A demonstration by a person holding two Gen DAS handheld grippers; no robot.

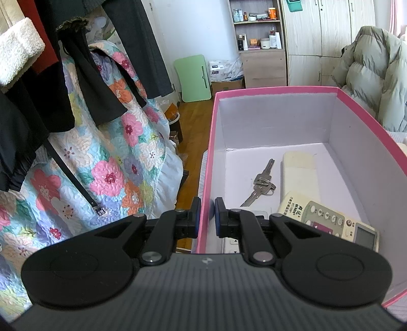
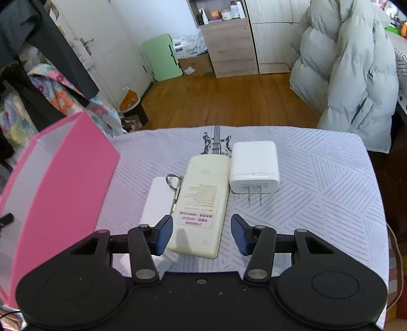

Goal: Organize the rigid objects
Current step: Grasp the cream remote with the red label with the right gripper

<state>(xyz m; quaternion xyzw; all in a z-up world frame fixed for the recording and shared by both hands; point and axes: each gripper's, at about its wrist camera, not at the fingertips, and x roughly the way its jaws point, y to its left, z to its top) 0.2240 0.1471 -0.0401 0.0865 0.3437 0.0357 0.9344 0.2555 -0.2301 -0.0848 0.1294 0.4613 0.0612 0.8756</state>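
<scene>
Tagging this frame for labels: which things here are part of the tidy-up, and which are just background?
Job:
pink box, held by the left gripper
keys and remote inside it
cream remote, white charger, white slab, key ring on the table
right gripper

Background:
puffer coat
floral quilt
green board
shelf

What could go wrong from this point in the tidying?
The left tongs pinch the pink box by one wall; it could tilt and shift the keys and remote inside. The right tongs are open over the face-down remote, which lies against a key ring and white charger; closing may nudge them.
</scene>
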